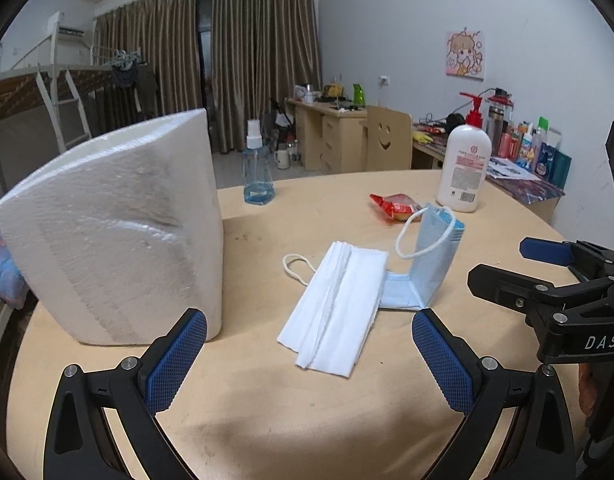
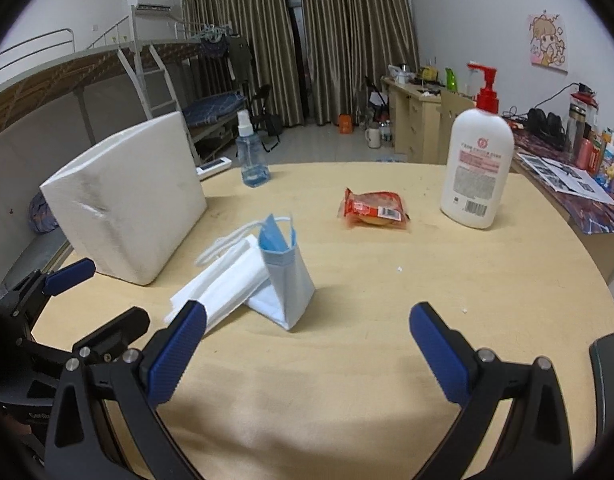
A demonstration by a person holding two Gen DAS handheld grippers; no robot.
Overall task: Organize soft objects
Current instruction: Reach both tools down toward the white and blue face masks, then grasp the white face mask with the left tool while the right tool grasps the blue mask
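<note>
Landmark: white foam block (image 1: 115, 232), standing on the round table (image 1: 267, 420). We hold the left gripper (image 1: 309, 360) just right of its near corner, jaws spread wide, gripping nothing. Right of the block lies a white mask (image 1: 335, 308), flat; touching its far side, a blue mask (image 1: 431, 256) folded, one half upright. Farther right, our right gripper (image 2: 307, 354), equally wide apart, empty. Beyond the masks: spray bottle (image 1: 258, 172), red snack packet (image 2: 375, 210), lotion bottle (image 2: 477, 168).
</note>
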